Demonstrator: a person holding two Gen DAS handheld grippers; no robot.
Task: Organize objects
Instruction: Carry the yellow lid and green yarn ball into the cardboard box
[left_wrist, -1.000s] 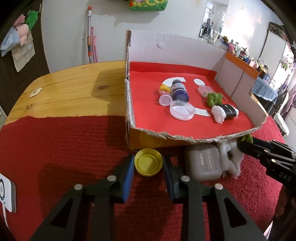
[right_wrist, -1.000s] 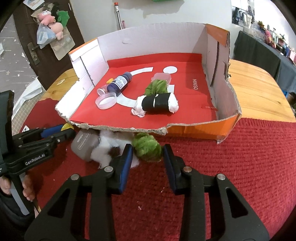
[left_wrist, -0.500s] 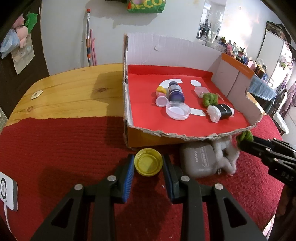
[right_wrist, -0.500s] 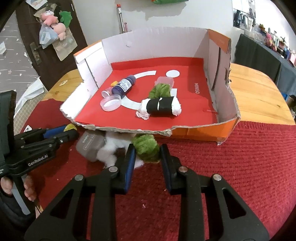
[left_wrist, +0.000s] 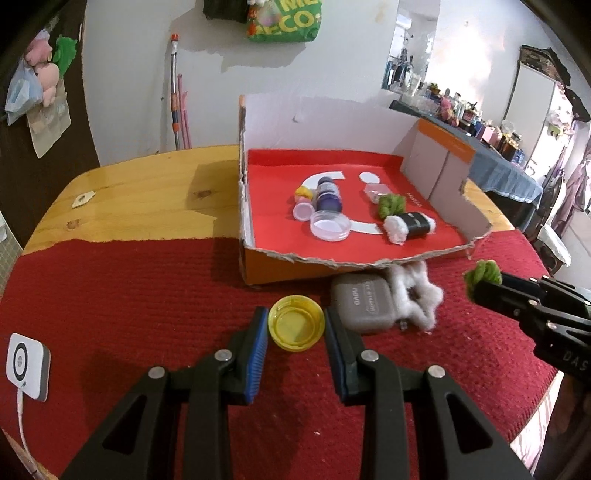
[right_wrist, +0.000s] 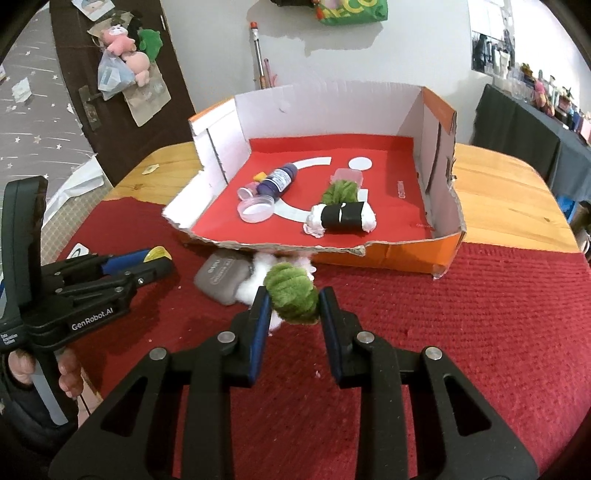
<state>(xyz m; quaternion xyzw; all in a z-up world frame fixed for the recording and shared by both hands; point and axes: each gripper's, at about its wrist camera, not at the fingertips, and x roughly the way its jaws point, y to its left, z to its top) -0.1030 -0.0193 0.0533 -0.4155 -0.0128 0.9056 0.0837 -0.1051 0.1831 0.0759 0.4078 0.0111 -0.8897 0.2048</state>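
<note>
- Since a second ago the right hand-held gripper (right_wrist: 291, 306) has lifted its green fuzzy bundle (right_wrist: 293, 297) off the red cloth (right_wrist: 480, 314) and away from the white fluff; the left hand-held gripper (left_wrist: 295, 328) has kept its place around the yellow lid (left_wrist: 295, 326).
- Nearest in the left wrist view: one yellow lid lies open side up on the cloth, between the blue-padded fingers (left_wrist: 258, 343); the jaws stand narrow on either side of it, and whether they press it cannot be told.
- The right hand-held gripper points forward and level, pinching the green bundle, which hangs clear of the surface.
- Just past the lid sit one grey case (left_wrist: 364, 302) and one white fluffy piece (left_wrist: 415, 295), touching each other, right against the box's torn front edge.
- At the left edge of the cloth lies one small white device (left_wrist: 26, 365) with a cable.
- Farther on stands one open cardboard box (left_wrist: 243, 206) with a red floor. Inside it: one purple bottle (left_wrist: 328, 194) on its side, one clear round lid (left_wrist: 330, 225), one small cap (left_wrist: 303, 212), one yellow bit (left_wrist: 303, 192), one second green fuzzy piece (left_wrist: 390, 203), one black-and-white roll (left_wrist: 408, 227), and one small clear container (left_wrist: 376, 190).
- Beyond the box the bare wooden surface (left_wrist: 147, 192) runs to the wall.
</note>
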